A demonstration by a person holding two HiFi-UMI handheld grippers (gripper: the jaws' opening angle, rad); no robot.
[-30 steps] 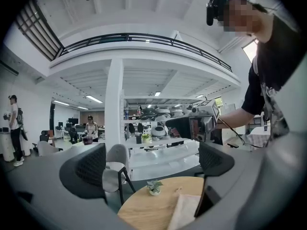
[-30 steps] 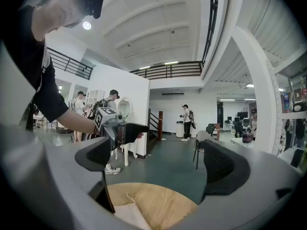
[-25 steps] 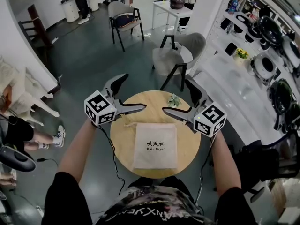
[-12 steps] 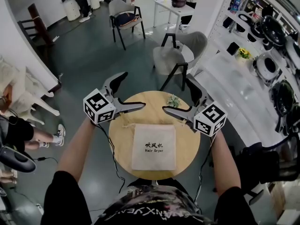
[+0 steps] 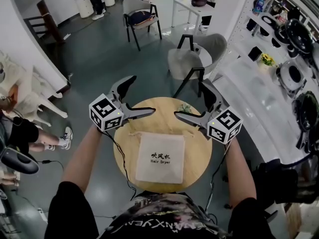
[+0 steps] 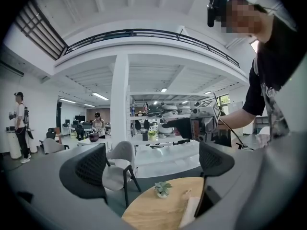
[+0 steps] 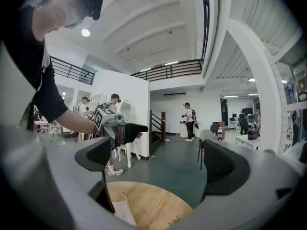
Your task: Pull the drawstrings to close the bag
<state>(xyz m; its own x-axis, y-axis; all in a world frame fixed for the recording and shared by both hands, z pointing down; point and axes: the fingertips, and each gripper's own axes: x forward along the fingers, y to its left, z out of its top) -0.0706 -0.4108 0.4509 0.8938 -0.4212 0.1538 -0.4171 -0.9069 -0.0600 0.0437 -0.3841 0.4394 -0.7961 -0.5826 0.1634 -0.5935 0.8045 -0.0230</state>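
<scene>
Hardly anything has moved since a second ago: both tools hang at the same stations over the far half of the table and only the head camera has shifted a little, so the cloth sits slightly lower and further left in the head view. At about 10 o'clock on the round wooden table [image 5: 197, 153], the left gripper [image 5: 144, 95] is held above the rim with its jaws spread wide and nothing between them; its own view looks through the gap onto bare wood. Just inward of it, a short tan drawstring [image 5: 130, 133] trails from the near-left corner of the bag's mouth, apparently slack. The bag [image 5: 160, 157], pale cloth printed "Hair Dryer", lies flat from the table's centre toward 6 o'clock, its mouth turned to 12 o'clock, which puts the cords on the side both tools face. A small potted plant [image 5: 185, 107] stands near the rim at about 1 o'clock, apart from the cloth. At 2 o'clock, the right gripper [image 5: 189, 99] mirrors the other, jaws likewise wide and empty, pointing inward. That symmetric pose seems to ready one cord for each tool, to be drawn apart toward 9 and 3 o'clock; neither cord is gripped yet, so the closing has not begun.
</scene>
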